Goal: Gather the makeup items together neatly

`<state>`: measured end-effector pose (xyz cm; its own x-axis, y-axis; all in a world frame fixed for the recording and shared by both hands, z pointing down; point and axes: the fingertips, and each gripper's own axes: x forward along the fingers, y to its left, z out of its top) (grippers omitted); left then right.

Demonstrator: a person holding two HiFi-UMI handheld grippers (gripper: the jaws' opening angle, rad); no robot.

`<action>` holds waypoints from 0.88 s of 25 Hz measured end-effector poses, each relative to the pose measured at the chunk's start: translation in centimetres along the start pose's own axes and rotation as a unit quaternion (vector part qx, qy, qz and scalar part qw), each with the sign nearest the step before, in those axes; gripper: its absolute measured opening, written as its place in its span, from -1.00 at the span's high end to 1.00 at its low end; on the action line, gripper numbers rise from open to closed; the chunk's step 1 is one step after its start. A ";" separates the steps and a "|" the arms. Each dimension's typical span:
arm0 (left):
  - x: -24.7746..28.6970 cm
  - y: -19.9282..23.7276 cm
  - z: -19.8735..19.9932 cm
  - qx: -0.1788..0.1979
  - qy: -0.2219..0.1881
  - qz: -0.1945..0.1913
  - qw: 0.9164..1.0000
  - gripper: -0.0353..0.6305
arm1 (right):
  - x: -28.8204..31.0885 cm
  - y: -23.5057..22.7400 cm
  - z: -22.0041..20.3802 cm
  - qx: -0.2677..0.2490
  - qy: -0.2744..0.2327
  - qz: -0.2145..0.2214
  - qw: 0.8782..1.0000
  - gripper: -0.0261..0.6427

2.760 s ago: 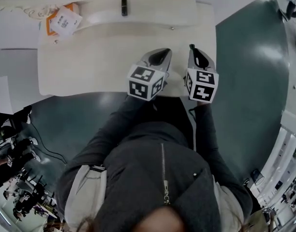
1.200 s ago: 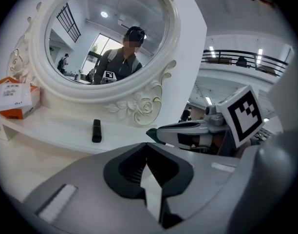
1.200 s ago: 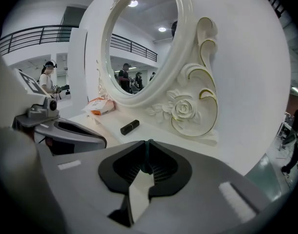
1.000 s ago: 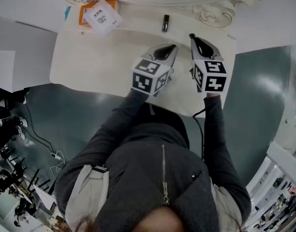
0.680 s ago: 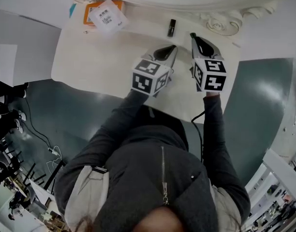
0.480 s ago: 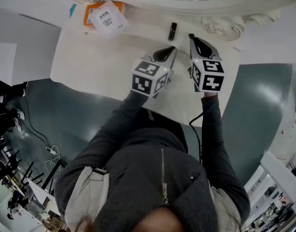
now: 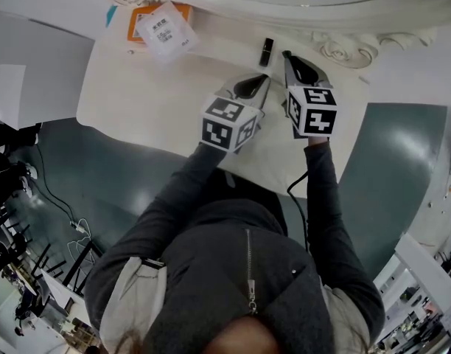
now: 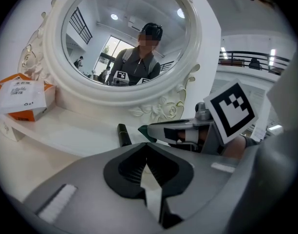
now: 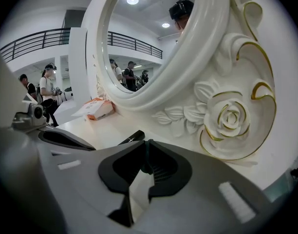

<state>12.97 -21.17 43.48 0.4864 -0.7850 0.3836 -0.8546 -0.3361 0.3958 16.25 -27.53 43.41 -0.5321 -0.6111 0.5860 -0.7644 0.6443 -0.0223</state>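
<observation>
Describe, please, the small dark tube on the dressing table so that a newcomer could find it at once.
Start at the white dressing table with its big oval mirror. On the raised shelf at the mirror's foot, near the carved rose, lies a small tube. It is slim and black, unlike the orange-and-white box at the shelf's other end.

Bright, even ceiling light; fisheye-bent edges with dark vignetted corners.

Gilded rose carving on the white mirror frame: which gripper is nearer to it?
Right. The right gripper points just left of the rose carving; the left gripper sits further left and nearer the person.
</observation>
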 end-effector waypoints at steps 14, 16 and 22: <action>-0.6 0.9 -0.6 -0.011 0.002 0.005 1.000 0.87 | 1.5 0.0 -0.4 0.005 0.020 -0.015 1.000 0.82; -0.6 0.9 -0.7 -0.012 0.002 0.005 1.000 0.87 | 1.6 -0.1 -0.5 0.005 0.024 -0.016 1.000 0.82; -0.5 1.0 -1.1 -0.016 0.004 0.005 1.000 0.87 | 2.1 -0.1 -1.0 0.006 0.034 -0.015 0.999 0.81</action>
<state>12.08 -20.51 44.60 0.4798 -0.7836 0.3947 -0.8530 -0.3115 0.4187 15.60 -28.44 45.47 -0.4823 -0.5974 0.6407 -0.7848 0.6196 -0.0131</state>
